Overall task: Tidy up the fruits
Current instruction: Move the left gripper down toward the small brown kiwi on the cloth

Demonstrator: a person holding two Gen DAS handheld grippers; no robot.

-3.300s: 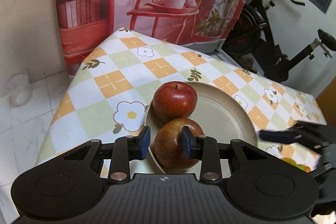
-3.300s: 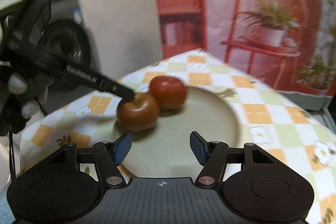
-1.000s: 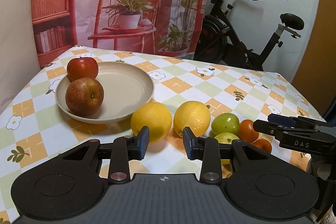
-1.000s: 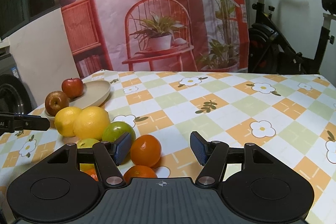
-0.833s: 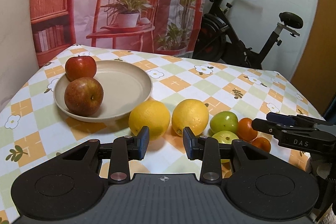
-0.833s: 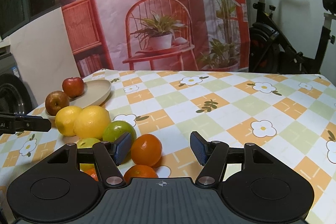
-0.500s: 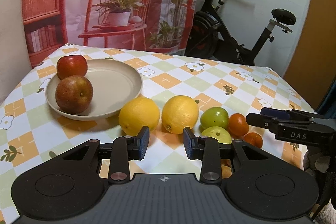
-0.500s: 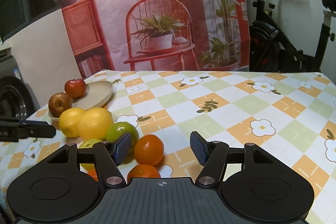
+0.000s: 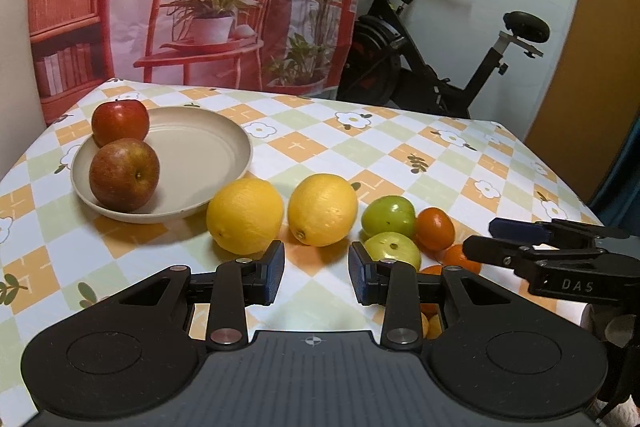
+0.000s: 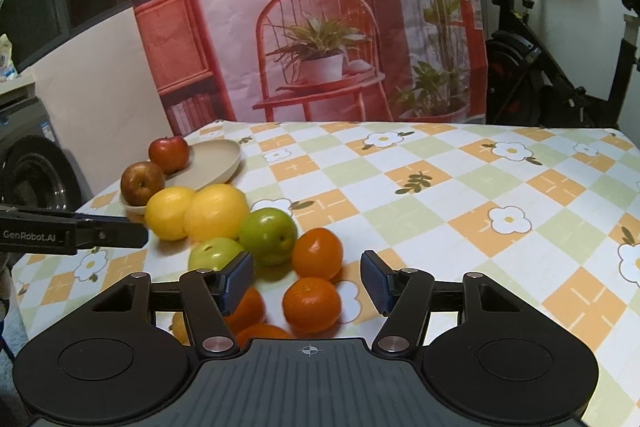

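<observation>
Risks around loose fruit beside the plate

Two apples (image 9: 124,174) already resting on the beige plate (image 9: 224,147), at its near-left rim. Everything else lying loose on the checkered table (image 9: 400,155): two lemons (image 9: 322,209) side by side just off the plate's edge, two green fruits (image 10: 267,235) touching each other beyond them, then a tight cluster of small oranges (image 10: 316,253) nearest the right gripper.

Left gripper (image 9: 316,265) spread and holding nothing, hovering just short of the gap between the lemons. Right gripper (image 10: 307,281) likewise spread wide and empty, poised over the orange cluster with one orange partly between its fingers.

Likely trouble from here:
- Rolling. Round fruit on a smooth cloth, packed shoulder to shoulder; a nudge to one orange probably scatters its neighbours, some toward the near table edge.
- Off-centre pinch. Closing beside a lemon's widest part could squirt it sideways into the plate or the other lemon.
- Crowded plate rim. Apples sitting at the near side, so anything dropped there may knock one out; far side of the plate looking safer.
- Collision between grippers, both working close together over the same row of fruit.
</observation>
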